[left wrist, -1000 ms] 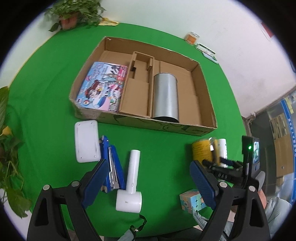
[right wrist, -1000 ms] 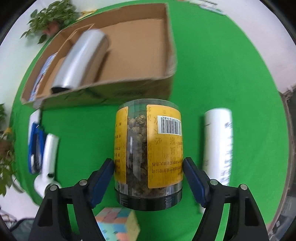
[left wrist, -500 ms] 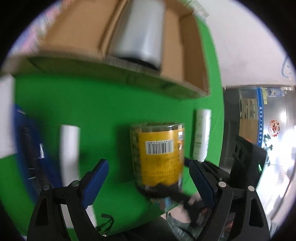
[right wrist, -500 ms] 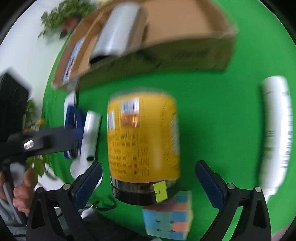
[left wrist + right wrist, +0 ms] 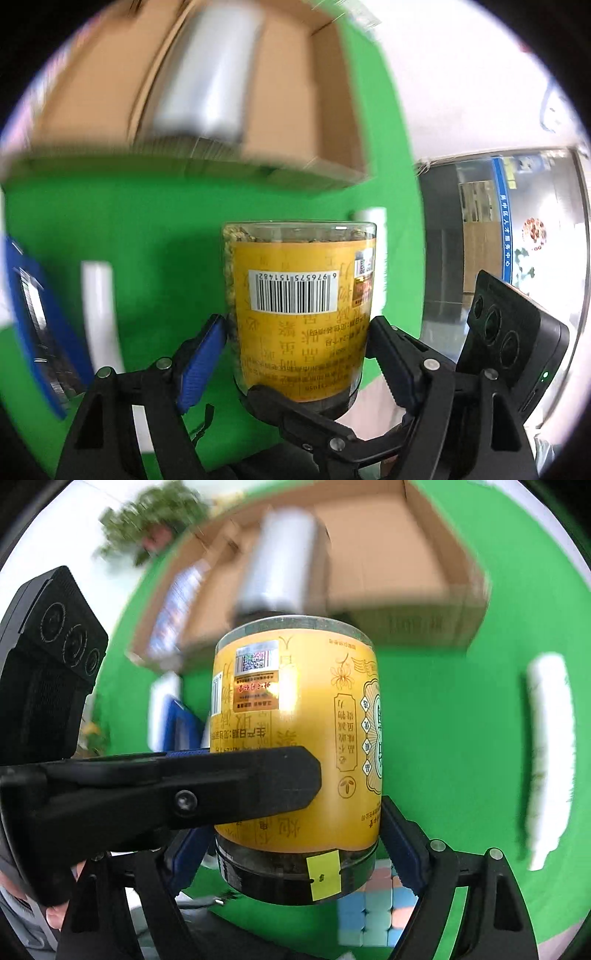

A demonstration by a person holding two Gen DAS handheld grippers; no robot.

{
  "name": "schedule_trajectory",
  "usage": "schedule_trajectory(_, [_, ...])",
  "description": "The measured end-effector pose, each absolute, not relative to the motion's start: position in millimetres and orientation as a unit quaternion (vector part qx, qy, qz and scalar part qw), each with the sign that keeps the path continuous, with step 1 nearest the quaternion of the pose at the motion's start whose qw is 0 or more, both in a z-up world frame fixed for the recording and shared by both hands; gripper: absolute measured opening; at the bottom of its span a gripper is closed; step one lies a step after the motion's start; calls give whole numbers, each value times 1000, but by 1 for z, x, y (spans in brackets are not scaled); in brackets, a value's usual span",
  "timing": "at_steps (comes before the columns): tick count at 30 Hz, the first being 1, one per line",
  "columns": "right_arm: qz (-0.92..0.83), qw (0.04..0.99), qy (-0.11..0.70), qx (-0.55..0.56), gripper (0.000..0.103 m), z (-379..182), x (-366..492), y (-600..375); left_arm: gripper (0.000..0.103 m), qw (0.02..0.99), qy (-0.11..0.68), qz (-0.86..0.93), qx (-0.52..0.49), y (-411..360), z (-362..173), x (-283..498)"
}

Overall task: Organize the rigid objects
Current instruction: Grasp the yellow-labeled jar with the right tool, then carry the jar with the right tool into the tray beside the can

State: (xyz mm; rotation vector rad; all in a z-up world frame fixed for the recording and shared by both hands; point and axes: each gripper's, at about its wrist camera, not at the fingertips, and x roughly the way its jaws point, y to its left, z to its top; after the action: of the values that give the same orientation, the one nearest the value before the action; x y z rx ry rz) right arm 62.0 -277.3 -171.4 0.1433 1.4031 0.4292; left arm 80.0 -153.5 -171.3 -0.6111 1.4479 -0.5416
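A yellow-labelled jar (image 5: 301, 314) of dried contents sits between both tools above the green surface (image 5: 147, 236), its dark lid end toward the cameras; the left hand-held gripper (image 5: 295, 341) closes on it, blue pads (image 5: 201, 363) touching its sides near the lid end; the right hand-held gripper (image 5: 295, 843) flanks the jar (image 5: 295, 746) at its dark lid, blue-lined fingers (image 5: 400, 843) close against it, though whether they press it or stand slightly off cannot be told.

In the right wrist view a black finger of the left tool crosses the jar's label from the left; a black sensor block (image 5: 48, 661) rides above it.

Beyond the jar, blurred, lies an open cardboard box (image 5: 332, 110) holding a silver cylinder (image 5: 214, 70) on its side; in the right wrist view a colourful flat package (image 5: 177, 605) shows at the box's left end, and a potted plant (image 5: 155, 520) stands past it.

On the surface left of the jar lie a white tube-shaped item (image 5: 99, 306) and a blue stapler-like tool (image 5: 33, 325); a white bottle (image 5: 550, 753) lies well to the right; a pastel puzzle cube (image 5: 373, 919) rests just beneath the jar's lid.
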Motion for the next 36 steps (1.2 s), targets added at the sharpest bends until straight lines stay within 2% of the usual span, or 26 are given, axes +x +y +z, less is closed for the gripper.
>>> schedule_trajectory(6, [207, 811, 542, 79, 83, -74, 78, -273, 78, 756, 560, -255, -224, -154, -67, 102])
schedule_trajectory(13, [223, 840, 486, 92, 83, -16, 106, -273, 78, 779, 539, -255, -194, -152, -25, 135])
schedule_trajectory(22, [221, 827, 508, 102, 83, -20, 145, -283, 78, 767, 558, -256, -188, -157, -38, 170])
schedule_trajectory(36, [200, 772, 594, 110, 83, -110, 211, -299, 78, 702, 627, -248, -227, -167, -128, 218])
